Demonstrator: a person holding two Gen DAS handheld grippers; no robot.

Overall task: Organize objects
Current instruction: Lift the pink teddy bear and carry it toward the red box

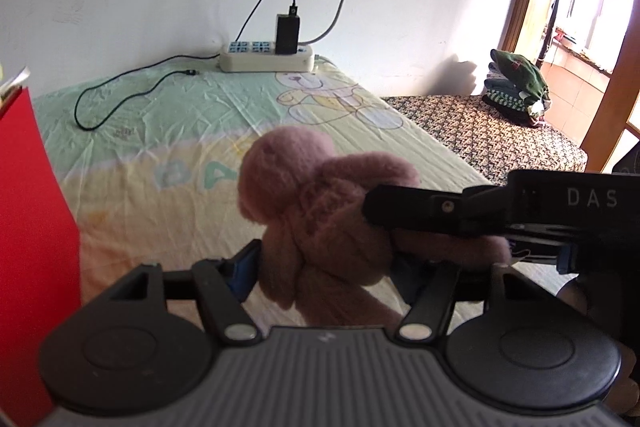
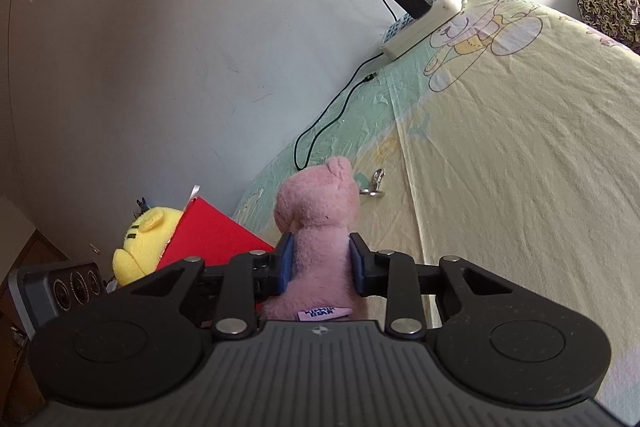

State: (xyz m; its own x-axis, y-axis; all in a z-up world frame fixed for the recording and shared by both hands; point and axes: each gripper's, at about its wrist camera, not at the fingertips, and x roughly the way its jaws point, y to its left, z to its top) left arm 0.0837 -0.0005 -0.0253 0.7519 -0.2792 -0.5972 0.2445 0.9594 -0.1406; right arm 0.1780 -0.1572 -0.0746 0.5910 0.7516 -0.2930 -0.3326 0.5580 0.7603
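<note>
In the right wrist view we see our right gripper [image 2: 320, 263] clamped on the pink plush bear [image 2: 316, 227], its blue pads pressing the toy's body from both sides while the head rises above them and a small label pokes out below; the bear's face is turned away, so we cannot make out its features. From the left wrist view, the same pink plush bear [image 1: 320, 211] sits between the fingers of our left gripper [image 1: 328, 267], but the toy covers most of the right finger and we cannot tell whether the left gripper's jaws press it or merely flank it. The right gripper [image 1: 440, 211] reaches in from the right edge there, its body cut off by the frame. The bear is held above the bed sheet [image 2: 520, 167], which has a cartoon bear print. Further out, a red box [image 2: 216, 235] stands at the bed's edge with a yellow plush toy [image 2: 140, 243] half hidden behind it. A power strip [image 1: 266, 59] with a black charger [image 1: 287, 33] lies against the wall, and a folded stack of clothes [image 1: 516, 87] sits far right.
</note>
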